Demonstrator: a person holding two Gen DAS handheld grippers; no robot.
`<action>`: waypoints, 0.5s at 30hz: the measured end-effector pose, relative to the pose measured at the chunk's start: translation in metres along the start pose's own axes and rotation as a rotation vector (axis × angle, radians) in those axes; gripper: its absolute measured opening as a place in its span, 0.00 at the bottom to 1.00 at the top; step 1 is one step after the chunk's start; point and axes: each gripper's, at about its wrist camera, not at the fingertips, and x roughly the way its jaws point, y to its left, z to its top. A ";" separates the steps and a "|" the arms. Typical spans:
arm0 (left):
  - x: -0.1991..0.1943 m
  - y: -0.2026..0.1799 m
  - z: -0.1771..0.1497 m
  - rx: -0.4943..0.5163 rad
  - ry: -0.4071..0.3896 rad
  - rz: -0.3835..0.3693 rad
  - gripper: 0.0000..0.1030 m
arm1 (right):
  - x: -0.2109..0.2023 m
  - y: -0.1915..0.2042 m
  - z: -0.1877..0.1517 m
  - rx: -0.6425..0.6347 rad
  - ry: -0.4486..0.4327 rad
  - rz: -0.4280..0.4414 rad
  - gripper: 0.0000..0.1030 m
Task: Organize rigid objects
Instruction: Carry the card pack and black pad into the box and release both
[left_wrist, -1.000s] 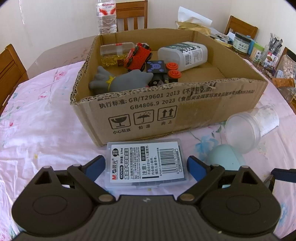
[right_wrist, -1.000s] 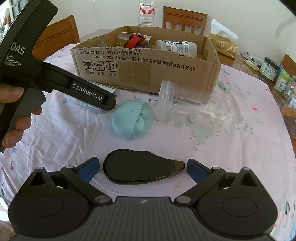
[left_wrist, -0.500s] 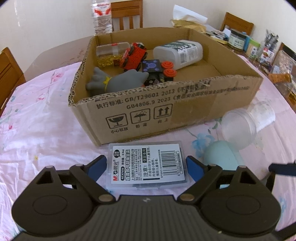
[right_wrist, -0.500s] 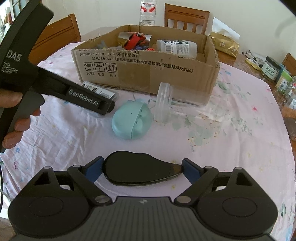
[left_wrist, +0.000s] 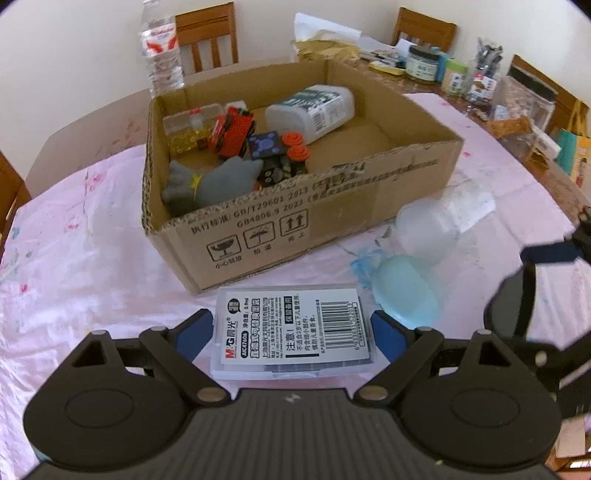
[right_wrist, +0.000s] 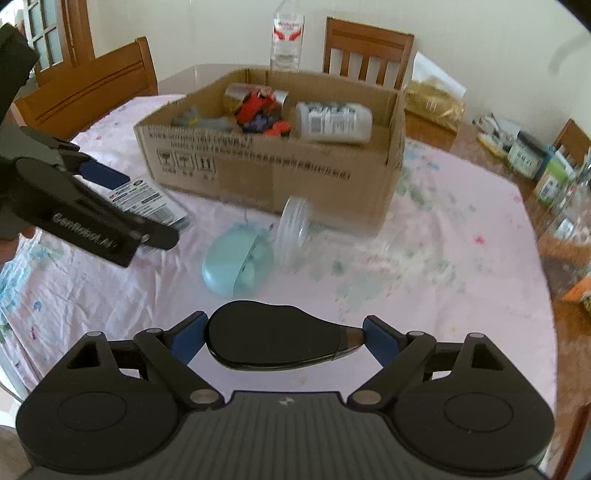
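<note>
Pink tablecloth (left_wrist: 92, 266), clear labelled case (left_wrist: 291, 328) — barcode up

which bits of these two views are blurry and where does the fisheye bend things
Left wrist view: the print on the cardboard box is smeared and the clear cup is hazy, while the label on the plastic case reads sharp. Right wrist view: the box print and the tablecloth smear, but the black case stays crisp. In both views the edges curve and the corners go dark.

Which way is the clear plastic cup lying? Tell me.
Tipped on its side: the clear plastic cup lies on the tablecloth beside the cardboard box.
</note>
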 end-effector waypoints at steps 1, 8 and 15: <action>-0.004 0.000 0.001 0.007 -0.001 -0.004 0.88 | -0.003 -0.002 0.003 -0.006 -0.004 -0.001 0.90; -0.029 0.002 0.003 0.034 -0.001 -0.046 0.88 | -0.027 -0.013 0.036 -0.044 -0.067 0.015 0.90; -0.056 0.007 0.007 0.027 -0.031 -0.042 0.88 | -0.031 -0.019 0.089 -0.063 -0.154 0.077 0.90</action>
